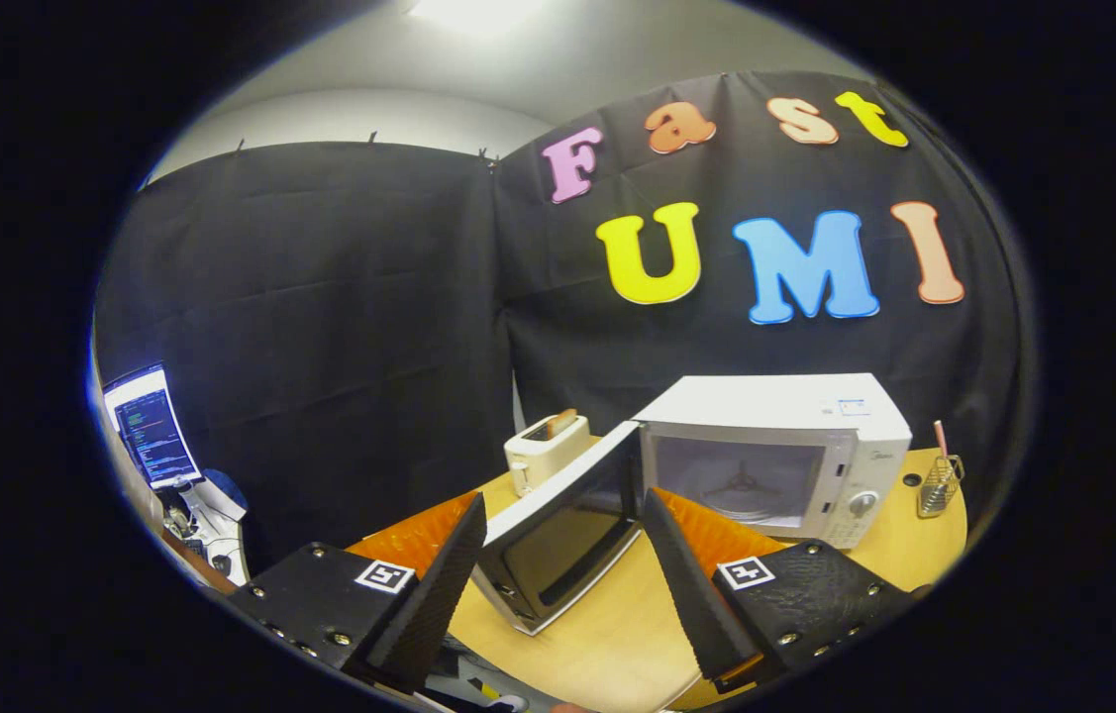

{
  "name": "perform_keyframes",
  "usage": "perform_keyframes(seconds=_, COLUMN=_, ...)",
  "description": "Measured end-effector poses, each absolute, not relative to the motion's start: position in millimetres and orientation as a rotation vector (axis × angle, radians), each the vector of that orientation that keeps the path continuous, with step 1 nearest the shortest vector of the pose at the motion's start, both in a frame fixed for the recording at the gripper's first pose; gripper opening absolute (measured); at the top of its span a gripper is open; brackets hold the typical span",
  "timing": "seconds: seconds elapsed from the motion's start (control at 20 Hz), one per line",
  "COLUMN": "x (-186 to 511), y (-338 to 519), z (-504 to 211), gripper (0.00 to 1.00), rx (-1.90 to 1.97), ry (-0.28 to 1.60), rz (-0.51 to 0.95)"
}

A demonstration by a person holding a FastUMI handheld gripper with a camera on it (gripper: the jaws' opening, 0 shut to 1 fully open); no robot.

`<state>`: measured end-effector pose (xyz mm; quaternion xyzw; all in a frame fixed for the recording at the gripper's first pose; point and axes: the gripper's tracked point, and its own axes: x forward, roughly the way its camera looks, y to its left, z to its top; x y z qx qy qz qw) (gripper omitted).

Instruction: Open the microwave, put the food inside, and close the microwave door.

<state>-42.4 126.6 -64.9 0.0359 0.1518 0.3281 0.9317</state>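
The tongs [558, 579] stand wide open with nothing between their fingers, hovering above the near edge of the wooden worktop [617, 644]. Just ahead, lying in the gap between the two fingers, is the microwave door [562, 530], swung out toward the viewer on its hinge so that its dark window faces up and left; its free edge points back at the tongs, and its long axis runs from near-left to far-right toward the oven body. Beyond it the white microwave [780, 451] sits open, the cavity [741, 485] bare, with a roller ring on its floor and no dish that I can make out. Opening looks done; the loading step appears next. The only food in sight is what looks like a slice of bread standing in the cream toaster [546, 451], left of the microwave and beyond the left finger, so the tongs would likely have to travel forward and left past the door. A wire holder [939, 485] stands right of the microwave.
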Motion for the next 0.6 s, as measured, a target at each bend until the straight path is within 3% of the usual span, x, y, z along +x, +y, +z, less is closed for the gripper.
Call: perform_keyframes(seconds=0.6, x=-35, y=-38, z=-150, gripper=0.96, rx=0.143, ry=0.536, rz=0.401)
